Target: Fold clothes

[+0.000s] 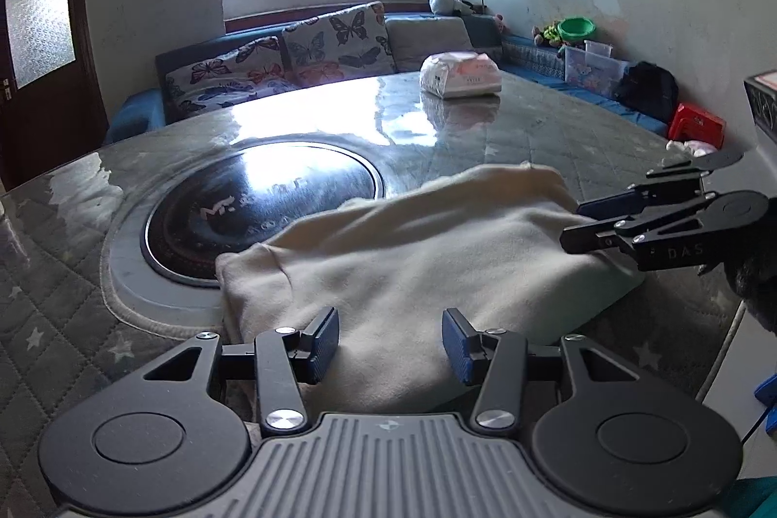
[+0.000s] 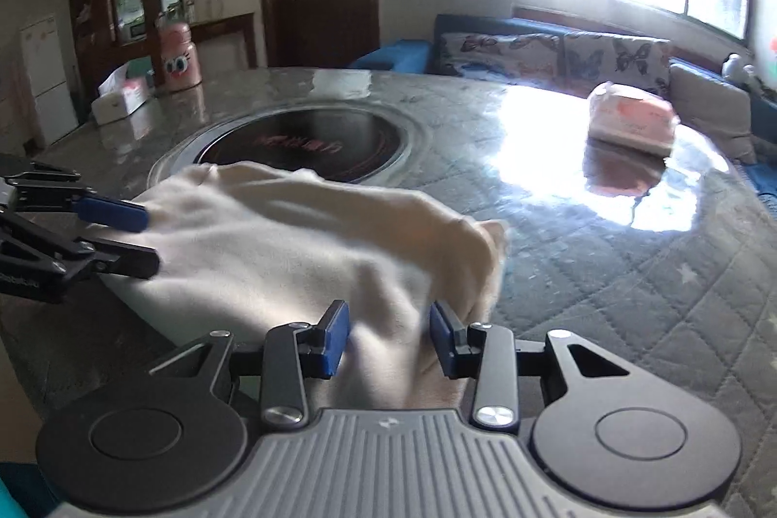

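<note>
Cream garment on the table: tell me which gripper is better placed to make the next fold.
Probably the right gripper: cloth of the cream garment bunches between its fingers. The left gripper stands open above flat cloth, gripping nothing.

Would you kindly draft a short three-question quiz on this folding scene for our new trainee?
1. True or false: the cream garment partly overlaps the round black hob.
2. Which lies farther from the grippers: A) the garment, B) the tissue pack?
3. Fill in: the cloth between the right gripper fingers looks ____, flat or bunched.

Key: 1 true. 2 B. 3 bunched; in the left wrist view the left gripper has its fingers apart over flat cloth.
</note>
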